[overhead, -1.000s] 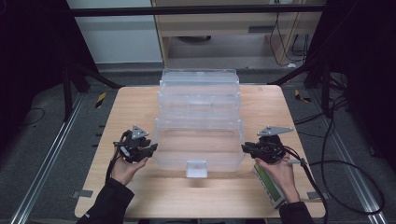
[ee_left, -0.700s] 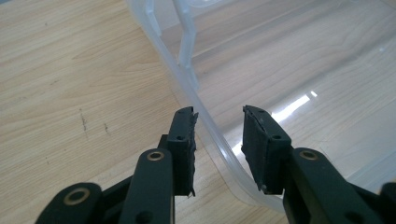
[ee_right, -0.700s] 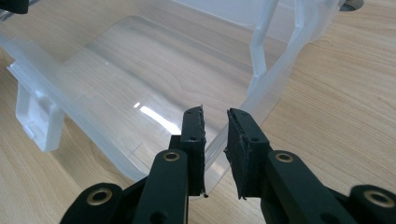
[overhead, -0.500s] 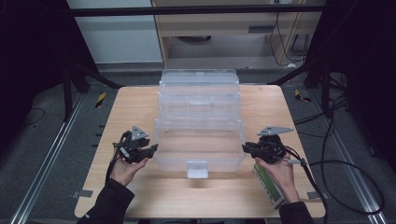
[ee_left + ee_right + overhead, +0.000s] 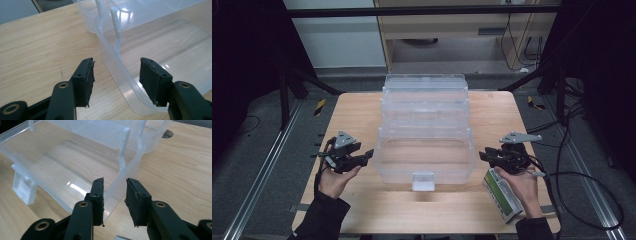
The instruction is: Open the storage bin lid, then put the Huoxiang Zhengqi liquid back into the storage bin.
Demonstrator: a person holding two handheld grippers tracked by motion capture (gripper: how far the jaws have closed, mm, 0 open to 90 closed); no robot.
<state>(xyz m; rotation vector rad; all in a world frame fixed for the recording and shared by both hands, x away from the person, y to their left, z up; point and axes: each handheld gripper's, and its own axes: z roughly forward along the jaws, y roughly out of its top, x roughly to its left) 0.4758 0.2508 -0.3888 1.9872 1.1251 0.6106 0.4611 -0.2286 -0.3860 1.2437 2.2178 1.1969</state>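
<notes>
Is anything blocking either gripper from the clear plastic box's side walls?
Nothing visible. The left gripper and right gripper each straddle a side wall of the clear box, jaws open, just been opening.

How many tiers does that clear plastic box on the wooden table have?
3: the lowest tier nearest the person, a middle tier behind it, and the top tier at the far end.

A lab – black frame rails [image 5: 422, 10], trailing cables [image 5: 582, 177], bare bench [image 5: 362, 107].
</notes>
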